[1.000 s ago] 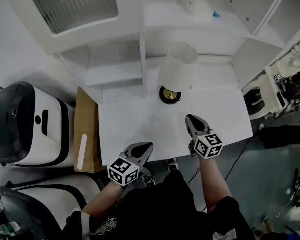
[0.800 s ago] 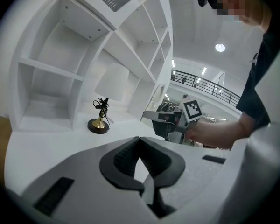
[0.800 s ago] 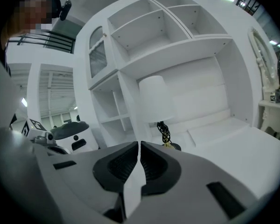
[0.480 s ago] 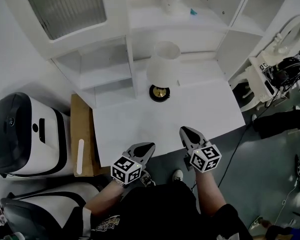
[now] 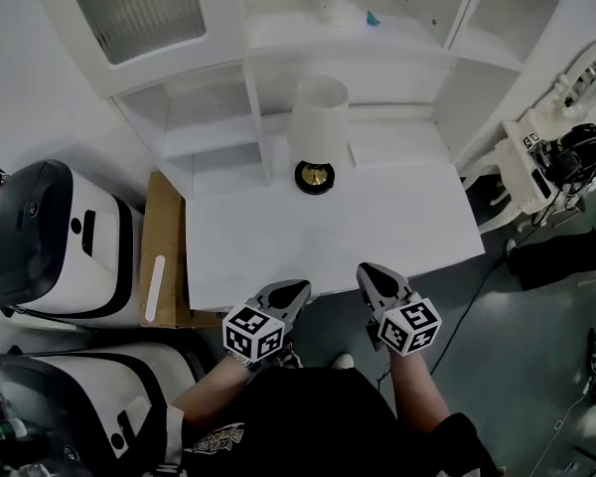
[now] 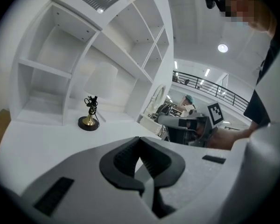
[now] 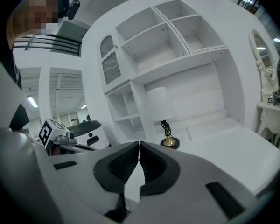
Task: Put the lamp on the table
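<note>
The lamp (image 5: 316, 132) stands upright at the far edge of the white table (image 5: 377, 222), with a white shade, a thin dark stem and a round black and gold base (image 5: 315, 176). It also shows in the left gripper view as the lamp (image 6: 89, 115) and in the right gripper view as the lamp (image 7: 164, 120). My left gripper (image 5: 290, 290) hangs shut just off the table's near edge, nothing between its jaws. My right gripper (image 5: 371, 272) is beside it, also shut and empty. Both are well short of the lamp.
A white shelf unit (image 5: 219, 117) rises behind the table. A brown board (image 5: 163, 251) leans at the table's left side, next to white and black machines (image 5: 50, 241). A white dresser with a mirror (image 5: 551, 137) stands to the right. Cables lie on the grey floor.
Both grippers have drawn back from over the table to its near edge. The lamp has stayed in place; the view has shifted slightly.
</note>
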### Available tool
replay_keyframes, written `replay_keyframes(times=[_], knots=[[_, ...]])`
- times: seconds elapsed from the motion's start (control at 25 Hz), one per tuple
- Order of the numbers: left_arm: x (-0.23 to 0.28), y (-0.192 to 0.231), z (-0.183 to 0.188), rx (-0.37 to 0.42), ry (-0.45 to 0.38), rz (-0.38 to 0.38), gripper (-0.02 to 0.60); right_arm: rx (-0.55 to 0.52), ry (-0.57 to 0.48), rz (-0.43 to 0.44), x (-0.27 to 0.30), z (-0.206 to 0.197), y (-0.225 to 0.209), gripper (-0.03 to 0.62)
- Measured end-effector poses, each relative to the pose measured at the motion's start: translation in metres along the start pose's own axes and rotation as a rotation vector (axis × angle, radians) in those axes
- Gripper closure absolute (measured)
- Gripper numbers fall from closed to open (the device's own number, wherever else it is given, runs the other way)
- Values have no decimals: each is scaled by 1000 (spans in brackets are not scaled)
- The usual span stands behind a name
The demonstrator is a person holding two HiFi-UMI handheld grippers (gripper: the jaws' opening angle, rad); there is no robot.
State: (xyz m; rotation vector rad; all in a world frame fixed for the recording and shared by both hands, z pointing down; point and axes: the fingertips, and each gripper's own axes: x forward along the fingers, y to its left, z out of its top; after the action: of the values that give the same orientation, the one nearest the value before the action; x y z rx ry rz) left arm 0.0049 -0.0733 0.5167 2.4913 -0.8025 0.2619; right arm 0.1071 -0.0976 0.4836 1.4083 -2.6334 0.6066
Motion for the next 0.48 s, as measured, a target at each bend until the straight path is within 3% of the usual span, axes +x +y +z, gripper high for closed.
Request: replay_keyframes(times=[0.48], knots=[[5, -63, -26, -14, -22, 116, 575, 2, 41, 134, -47, -22, 7, 568]])
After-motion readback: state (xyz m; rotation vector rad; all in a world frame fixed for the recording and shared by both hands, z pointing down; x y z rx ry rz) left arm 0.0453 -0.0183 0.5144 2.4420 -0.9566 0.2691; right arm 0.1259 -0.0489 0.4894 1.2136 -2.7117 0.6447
